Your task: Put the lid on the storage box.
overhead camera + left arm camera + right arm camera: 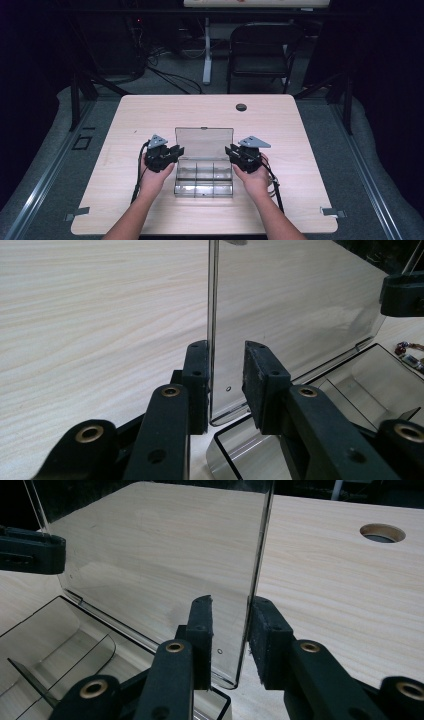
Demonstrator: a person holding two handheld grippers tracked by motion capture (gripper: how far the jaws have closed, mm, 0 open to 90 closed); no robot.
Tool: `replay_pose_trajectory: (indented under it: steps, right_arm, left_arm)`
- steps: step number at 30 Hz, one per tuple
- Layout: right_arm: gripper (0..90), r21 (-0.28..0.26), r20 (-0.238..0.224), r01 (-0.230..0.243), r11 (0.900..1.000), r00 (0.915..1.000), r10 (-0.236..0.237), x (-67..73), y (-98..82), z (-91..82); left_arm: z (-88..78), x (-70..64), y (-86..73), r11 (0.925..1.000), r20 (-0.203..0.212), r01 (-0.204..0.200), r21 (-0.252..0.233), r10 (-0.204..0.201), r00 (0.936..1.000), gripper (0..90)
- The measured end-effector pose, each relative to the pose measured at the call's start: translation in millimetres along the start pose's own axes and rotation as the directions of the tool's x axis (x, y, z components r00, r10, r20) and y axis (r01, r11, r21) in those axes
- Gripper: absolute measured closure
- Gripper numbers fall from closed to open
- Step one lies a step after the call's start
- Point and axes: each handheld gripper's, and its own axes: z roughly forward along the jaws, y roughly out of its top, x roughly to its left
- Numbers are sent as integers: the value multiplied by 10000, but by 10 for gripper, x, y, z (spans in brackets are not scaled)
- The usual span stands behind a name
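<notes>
Clear plastic box [203, 176], divided into small compartments, sits at the middle of the wooden table [150, 112], toward the person's edge. Lid [204, 142]: hinged at the far side, standing raised, roughly upright. Compartments: apparently empty in the high view; contents otherwise too faint to tell.

Left gripper [171, 152]: at the lid's left edge, jaws straddling that edge in the left gripper view [226, 385]; one pad lies against the plastic, the other stands clear, so no clamp yet. Right gripper [235, 152]: at the lid's right edge, jaws likewise either side of it [234, 640], a gap showing on the inner side; not clamped.

Progress, judged: box is open and both edges are bracketed. Remaining: pinch the lid and swing it down or further back; which way cannot be told.
</notes>
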Motion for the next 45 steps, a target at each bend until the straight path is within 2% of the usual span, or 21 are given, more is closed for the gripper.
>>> replay_pose_trajectory:
  steps: [9,15,23,26,31,37,39,42,43,45]
  right_arm:
    - [725,104,4,-60,9999,10000,60,-25,8,28]
    - [732,197,-76,-334,9992,9994,336,-47,9,33]
    - [738,425,-66,-626,9971,9980,629,-74,23,67]
    - [740,464,-152,-870,9951,9960,878,-100,21,78]
    - [739,466,-232,-1026,9936,9943,1037,-112,19,91]
    - [728,710,-291,-1203,9902,9920,1226,-141,28,120]
    - [731,772,-363,-1462,9862,9881,1493,-158,26,132]
    - [727,875,-384,-1834,9791,9816,1873,-176,16,153]
    - [727,875,-384,-1834,9791,9816,1873,-176,16,153]
    - [728,906,-419,-2043,9747,9771,2087,-185,13,161]
  left_arm:
    - [16,16,3,9997,3,238,29,-238,9997,739]
    - [28,25,-2,9993,91,375,69,-375,9993,748]
    - [76,67,4,9967,207,797,138,-800,9966,757]
    - [82,88,6,9942,315,1059,198,-1064,9938,763]
    - [90,113,3,9917,406,1258,276,-1269,9911,770]
    - [116,140,-5,9863,513,1618,331,-1634,9852,769]
    - [123,156,-10,9819,591,1852,407,-1874,9805,770]
    - [132,170,-15,9792,633,1975,464,-2002,9777,768]
    - [135,174,-16,9788,647,1994,474,-2022,9772,768]
    - [143,183,-18,9750,697,2167,489,-2198,9730,768]
